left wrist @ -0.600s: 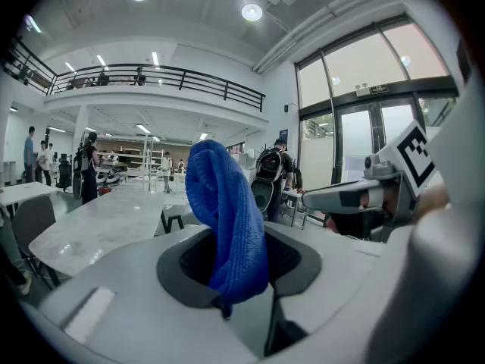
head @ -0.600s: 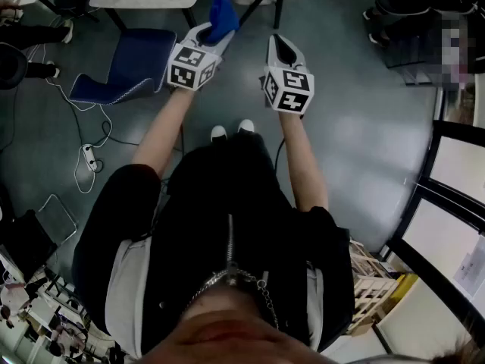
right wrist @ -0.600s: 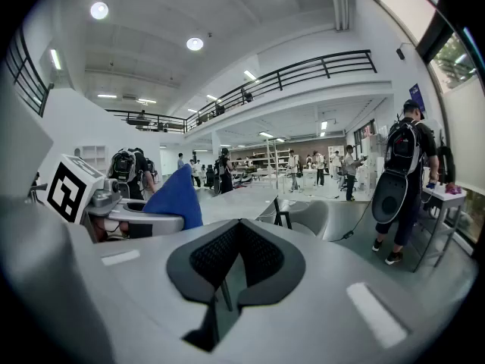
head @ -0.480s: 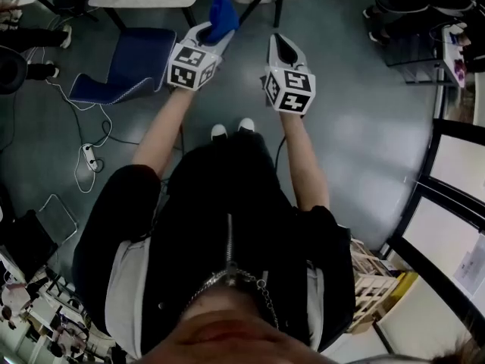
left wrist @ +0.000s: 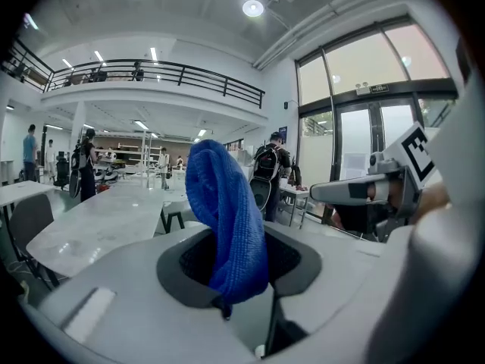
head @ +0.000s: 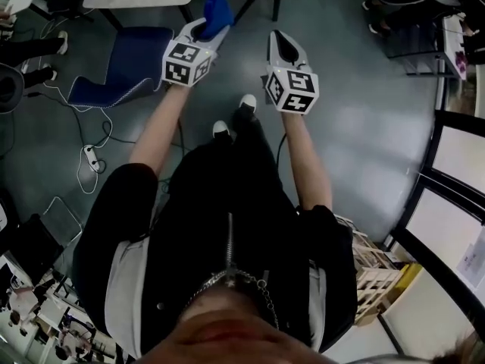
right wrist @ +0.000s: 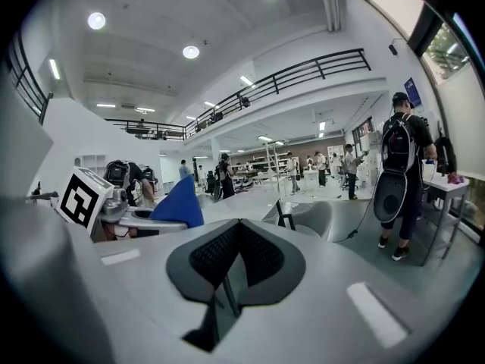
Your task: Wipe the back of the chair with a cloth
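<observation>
Two grippers up: my left gripper (left wrist: 227, 283) clamps the blue cloth (left wrist: 225, 218), which stands out past its jaws. My right gripper (right wrist: 226, 279) has jaws pressed together; the chair (head: 125, 67) sits left of the left jaws, apart.

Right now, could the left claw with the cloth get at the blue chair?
Probably yes. The left claw, shut on the blue cloth, is held just right of the blue chair in the head view, and nothing shows in between. It would likely have to swing left and down.
</observation>
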A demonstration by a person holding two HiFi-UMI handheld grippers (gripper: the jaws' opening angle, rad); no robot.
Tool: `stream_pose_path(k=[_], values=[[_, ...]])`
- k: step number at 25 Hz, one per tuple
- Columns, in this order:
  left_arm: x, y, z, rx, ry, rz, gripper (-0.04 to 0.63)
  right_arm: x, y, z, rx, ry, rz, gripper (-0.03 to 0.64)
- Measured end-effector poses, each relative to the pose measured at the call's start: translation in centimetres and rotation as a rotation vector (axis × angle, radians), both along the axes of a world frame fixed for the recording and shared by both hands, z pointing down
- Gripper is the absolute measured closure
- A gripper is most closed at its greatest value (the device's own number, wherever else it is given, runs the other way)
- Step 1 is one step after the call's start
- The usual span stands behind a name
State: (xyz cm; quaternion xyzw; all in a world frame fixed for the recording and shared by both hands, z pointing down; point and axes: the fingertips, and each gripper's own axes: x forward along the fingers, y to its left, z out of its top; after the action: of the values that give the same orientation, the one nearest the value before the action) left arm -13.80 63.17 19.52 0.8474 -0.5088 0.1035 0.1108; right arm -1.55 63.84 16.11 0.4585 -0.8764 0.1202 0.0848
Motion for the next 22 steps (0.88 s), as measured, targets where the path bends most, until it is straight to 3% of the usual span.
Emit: stream_pose_path(k=[11, 22], values=[[2.0, -8.0, 1.8, -0.024, -0.017, 0.02, 0.471, 2.0, -8.7, 1.3, 0.003, -0.022, 0.058, 0.614], [2.7, -23.5, 2.4, -0.071, -0.007, -0.018, 0.471, 3.5, -23.7, 2.1, -0.046, -0.071, 0.034, 0.614]])
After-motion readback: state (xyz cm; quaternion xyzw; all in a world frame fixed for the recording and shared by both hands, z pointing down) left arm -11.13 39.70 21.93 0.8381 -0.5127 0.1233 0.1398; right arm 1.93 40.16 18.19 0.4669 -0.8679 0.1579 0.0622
